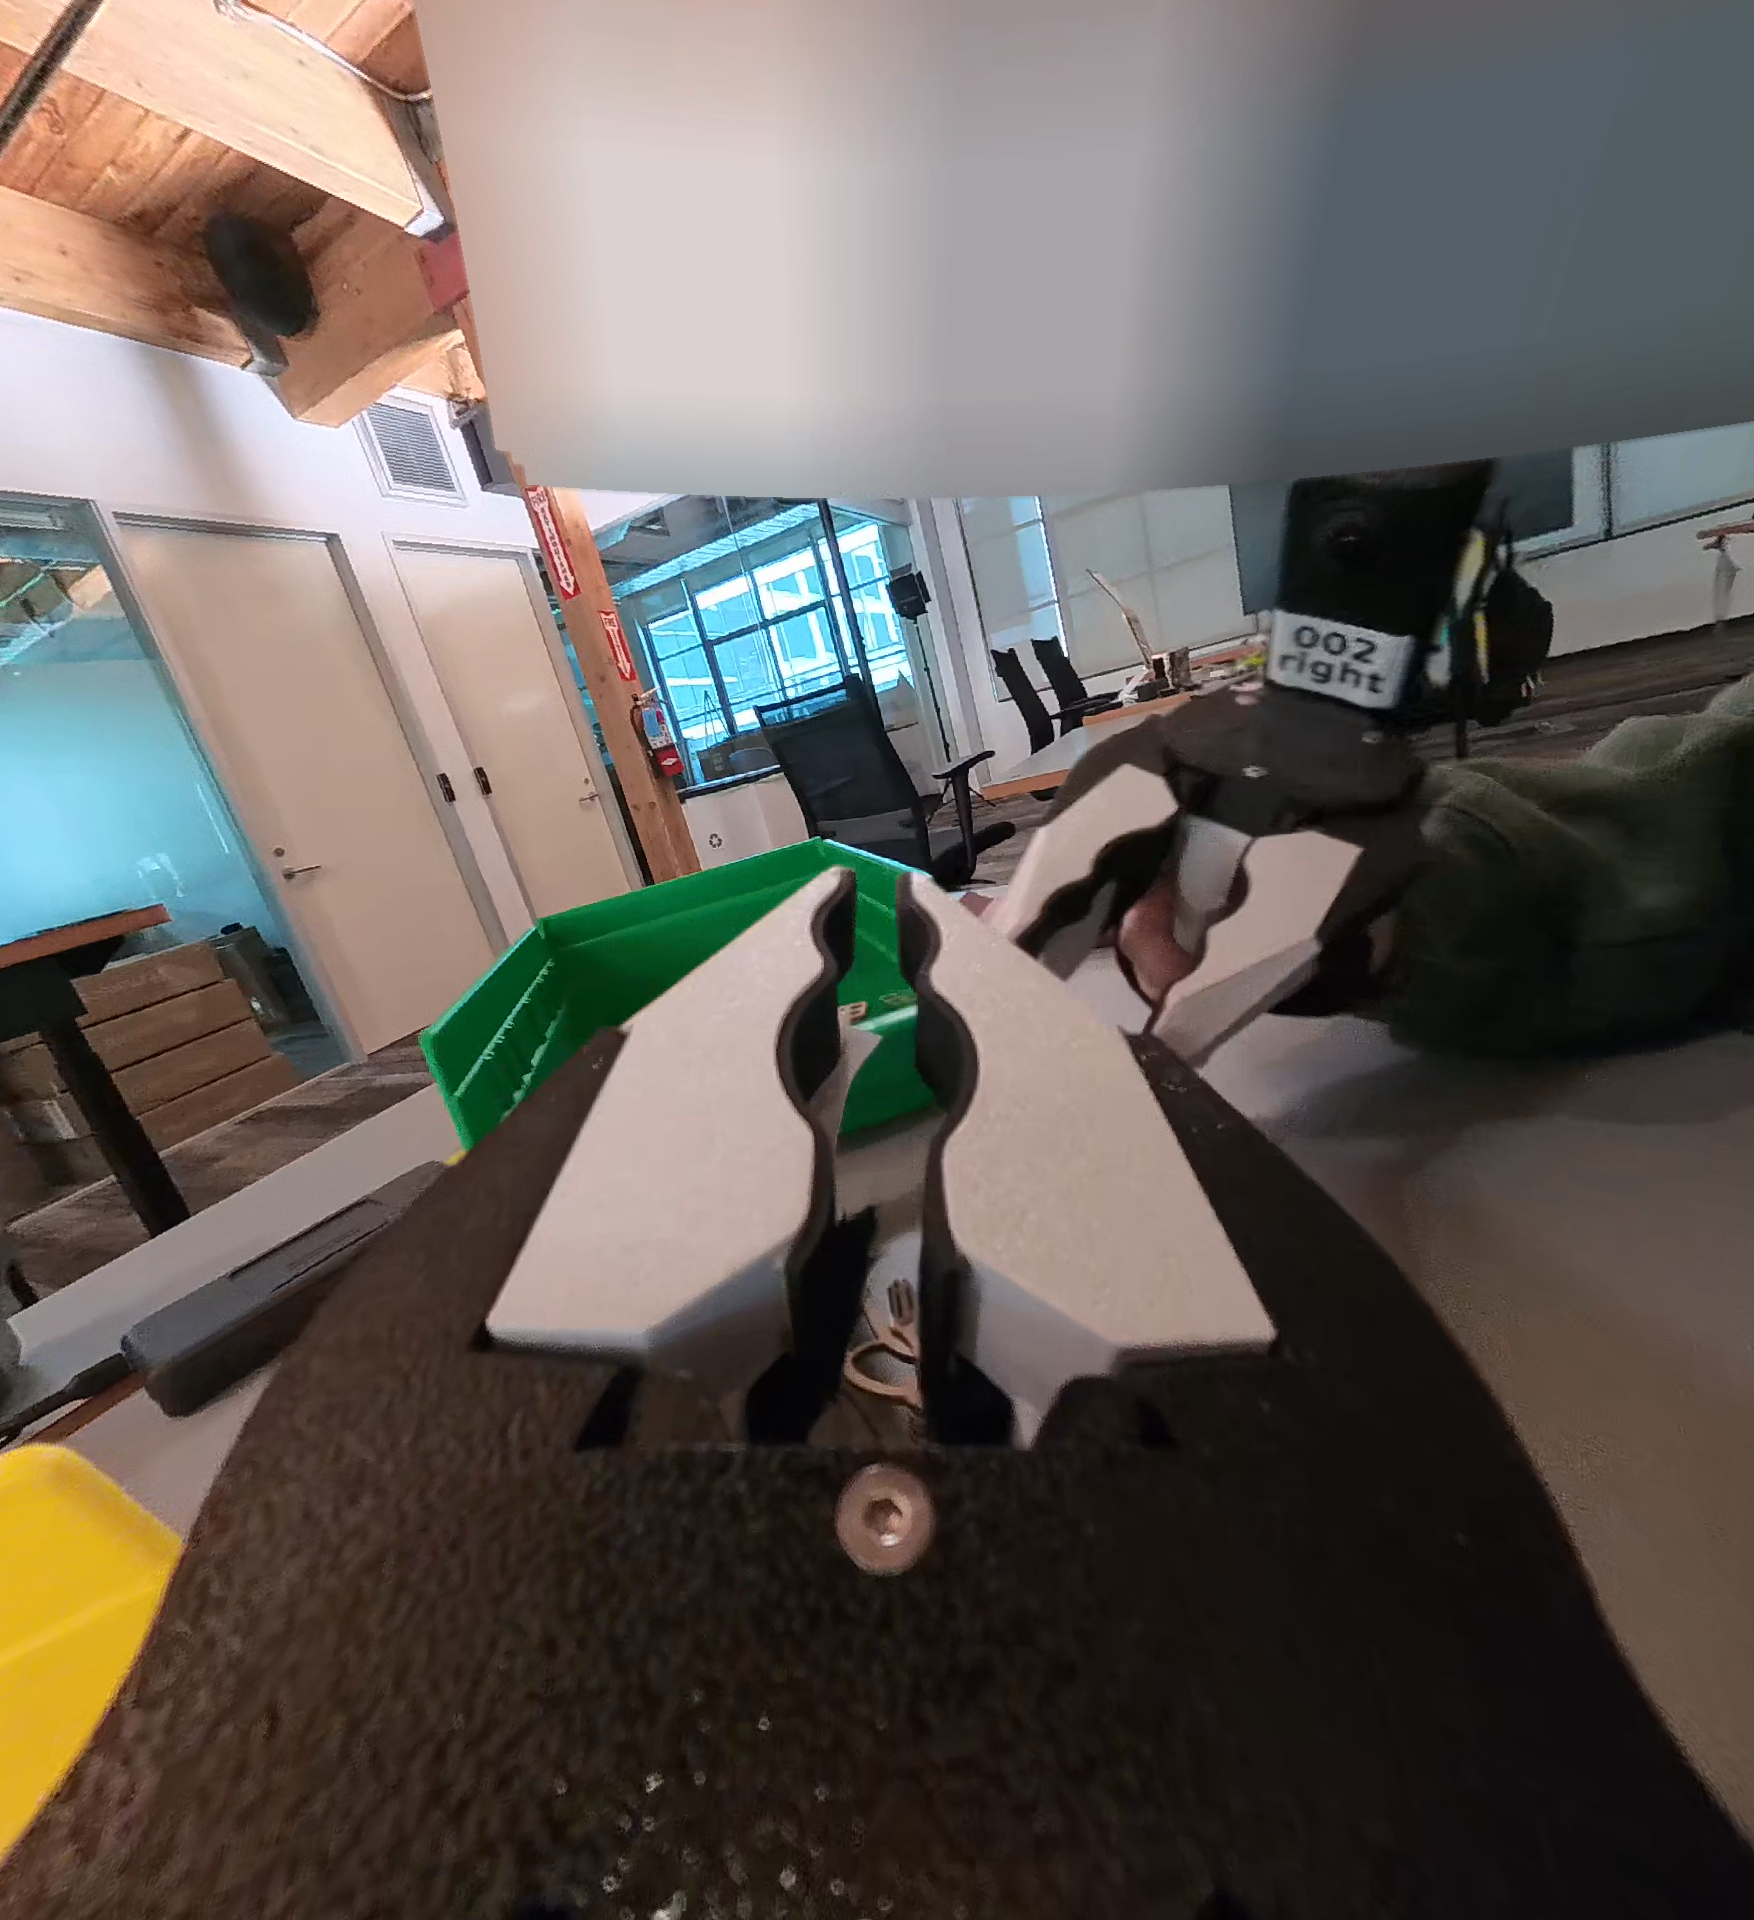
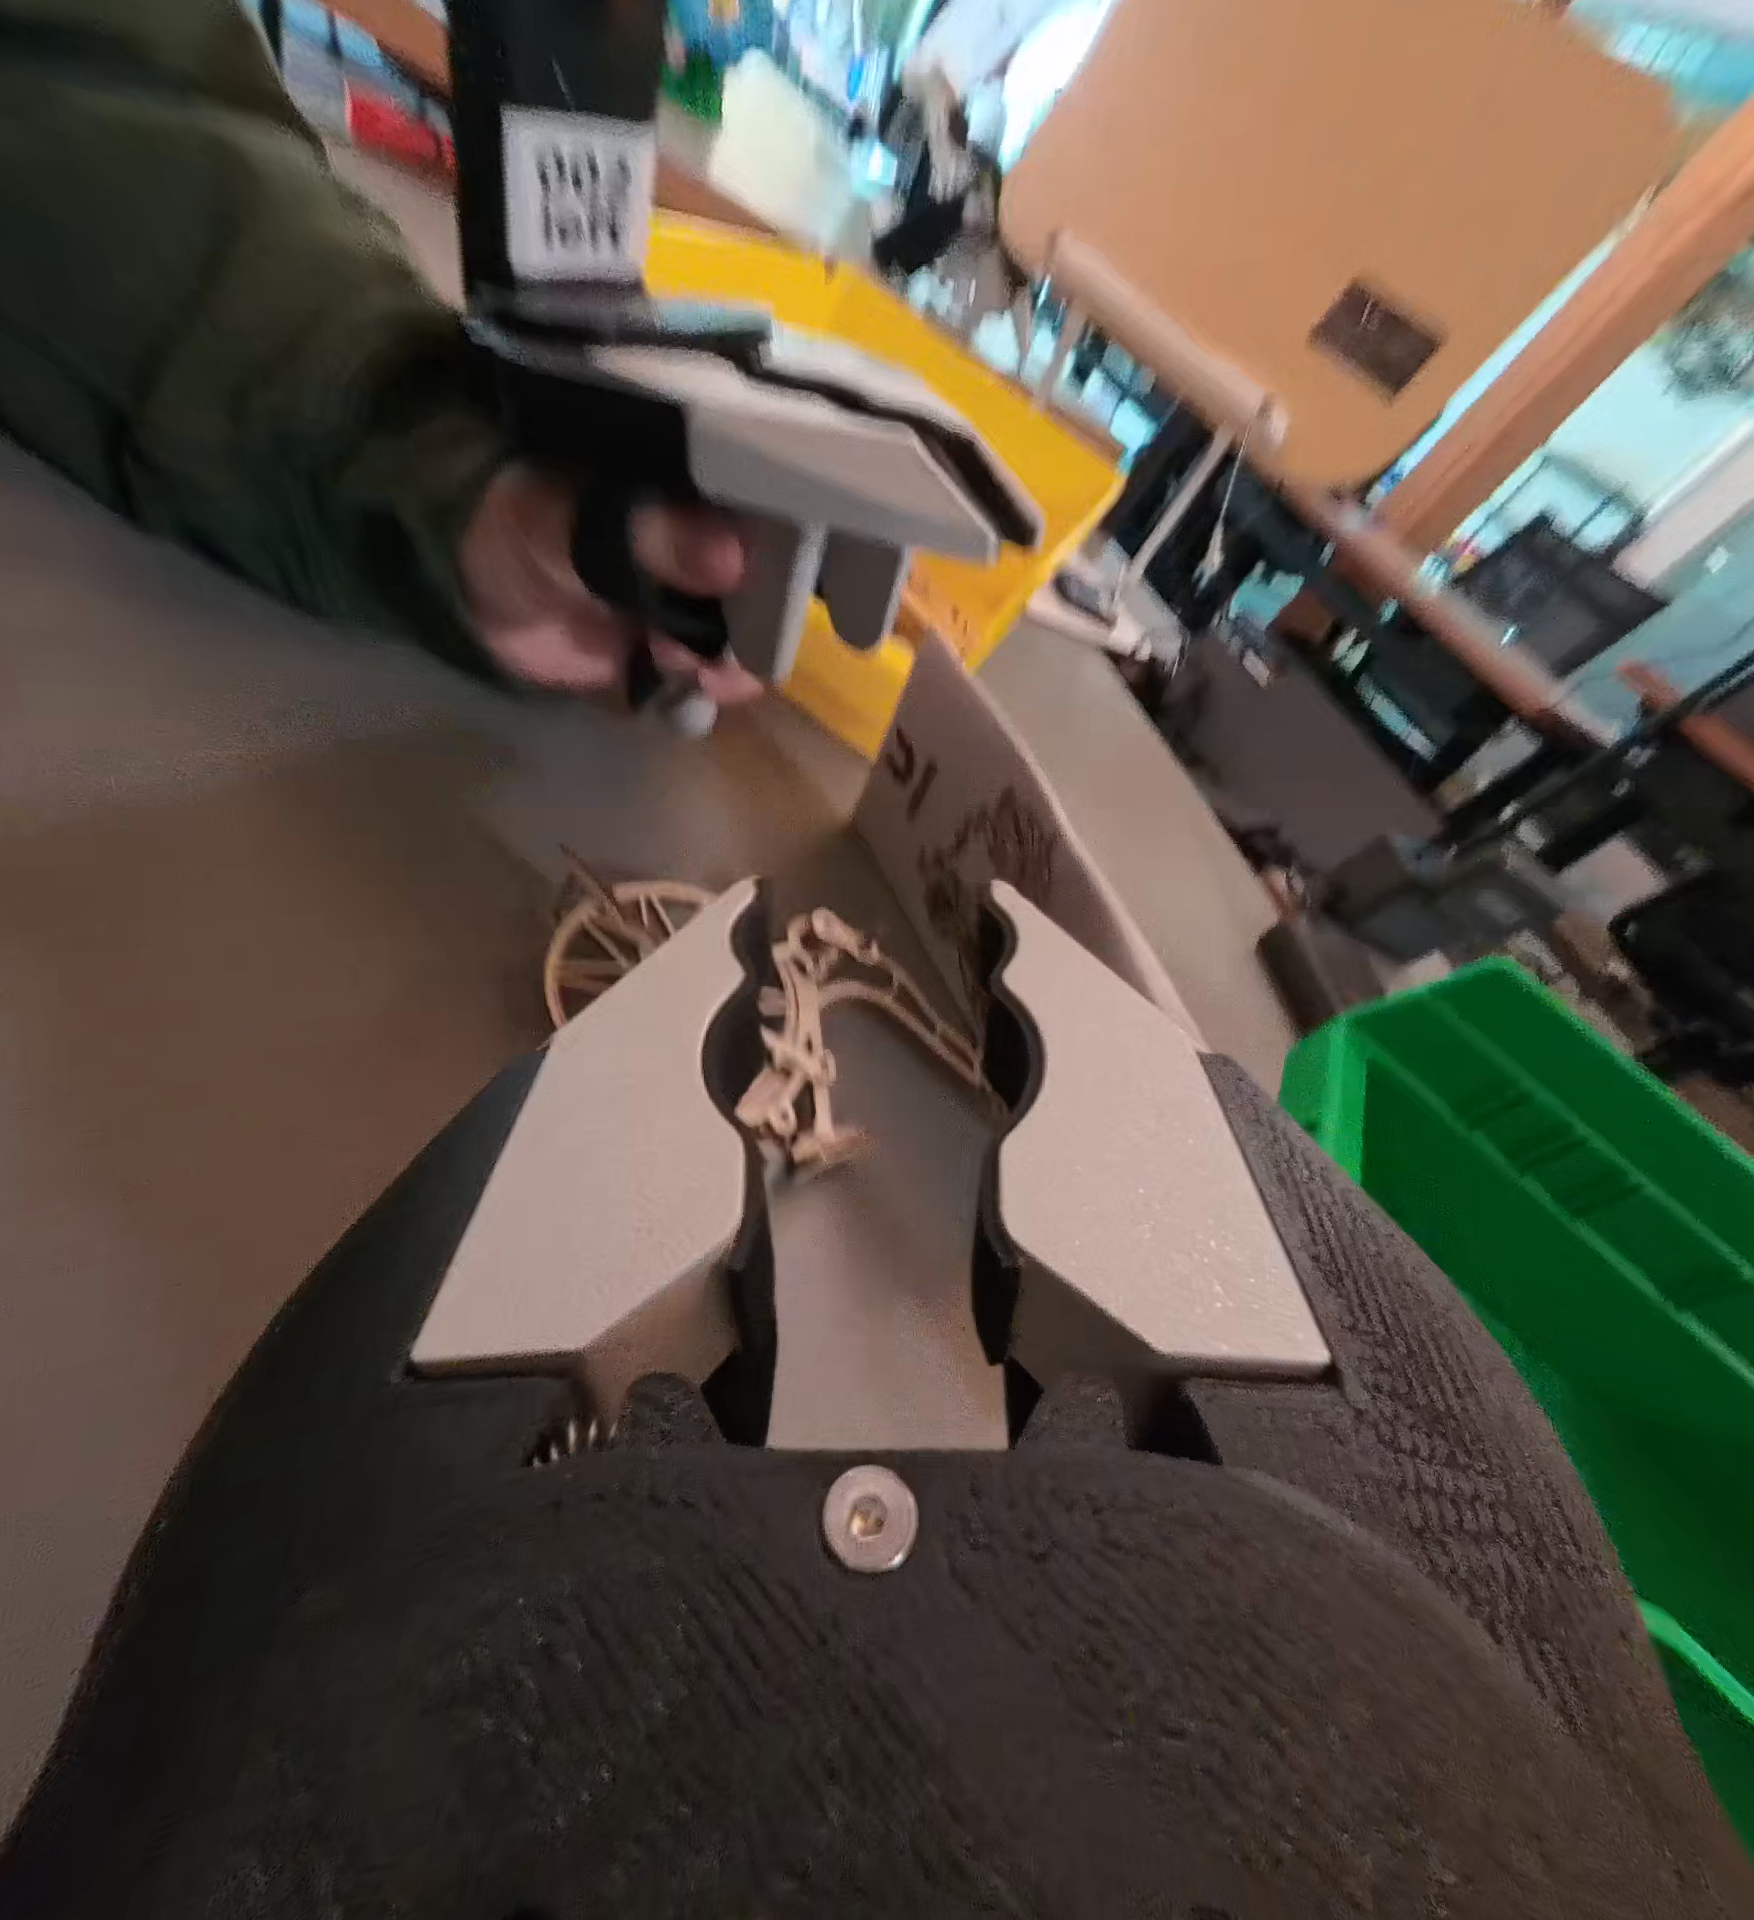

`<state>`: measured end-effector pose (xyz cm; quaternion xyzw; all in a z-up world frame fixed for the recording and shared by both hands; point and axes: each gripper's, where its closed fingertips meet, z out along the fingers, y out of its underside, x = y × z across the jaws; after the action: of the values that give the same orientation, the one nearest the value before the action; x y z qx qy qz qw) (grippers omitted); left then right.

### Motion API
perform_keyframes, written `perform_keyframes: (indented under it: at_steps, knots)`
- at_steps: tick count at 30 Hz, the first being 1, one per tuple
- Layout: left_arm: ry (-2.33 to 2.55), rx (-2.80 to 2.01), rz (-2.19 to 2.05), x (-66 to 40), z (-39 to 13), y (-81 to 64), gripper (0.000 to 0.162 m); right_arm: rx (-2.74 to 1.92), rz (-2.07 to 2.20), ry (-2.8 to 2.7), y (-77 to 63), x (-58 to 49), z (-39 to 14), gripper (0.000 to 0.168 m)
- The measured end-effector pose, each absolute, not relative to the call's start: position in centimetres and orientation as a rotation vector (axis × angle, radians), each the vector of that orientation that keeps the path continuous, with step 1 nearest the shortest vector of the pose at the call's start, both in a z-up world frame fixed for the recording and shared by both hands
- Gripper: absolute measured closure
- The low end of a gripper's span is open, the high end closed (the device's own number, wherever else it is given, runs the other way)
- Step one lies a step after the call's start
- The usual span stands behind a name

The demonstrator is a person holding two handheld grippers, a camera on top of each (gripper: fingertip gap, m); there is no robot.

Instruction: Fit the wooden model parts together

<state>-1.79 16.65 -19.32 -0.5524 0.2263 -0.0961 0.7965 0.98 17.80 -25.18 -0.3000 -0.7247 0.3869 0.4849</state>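
Pale tan wooden model parts [image 2: 800, 1049], green bin [image 2: 1600, 1195], yellow bin [image 2: 956, 353]

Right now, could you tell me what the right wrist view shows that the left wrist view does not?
Only the right wrist view shows the wooden model parts clearly: a spoked wheel and a slender frame piece lying on the grey table, with a printed sheet behind them. Only the left wrist view shows the office doors and a dark flat device at the table edge. Both show the green bin, the yellow bin, and both grippers, left and right, open and empty.
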Motion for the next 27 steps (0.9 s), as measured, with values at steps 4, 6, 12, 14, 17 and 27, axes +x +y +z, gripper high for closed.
perform_keyframes:
  at_steps: [4,6,12,14,17,27]
  knots:
    - [0.541,-1.215,-0.239,-0.7,-20.3,17.0,0.133,-0.737,0.931,-1.907,20.0,2.9,-26.8,0.129]
    - [0.578,-1.231,-0.23,0.0,-20.9,17.4,0.115,-0.732,0.972,-2.003,20.1,4.3,-27.8,0.129]
    - [0.696,-1.139,-0.209,2.0,-20.7,16.4,0.084,-0.933,1.03,-2.257,20.6,7.2,-31.8,0.129]
    - [0.726,-1.123,-0.198,2.5,-20.7,16.2,0.081,-0.991,1.002,-2.321,20.8,7.8,-33.0,0.129]
    - [0.734,-1.116,-0.19,2.6,-20.7,16.2,0.077,-1.022,0.994,-2.343,21.0,8.1,-33.4,0.129]
    - [0.71,-1.125,-0.189,2.5,-20.7,16.7,0.049,-1.01,0.966,-2.134,23.6,7.7,-30.5,0.122]
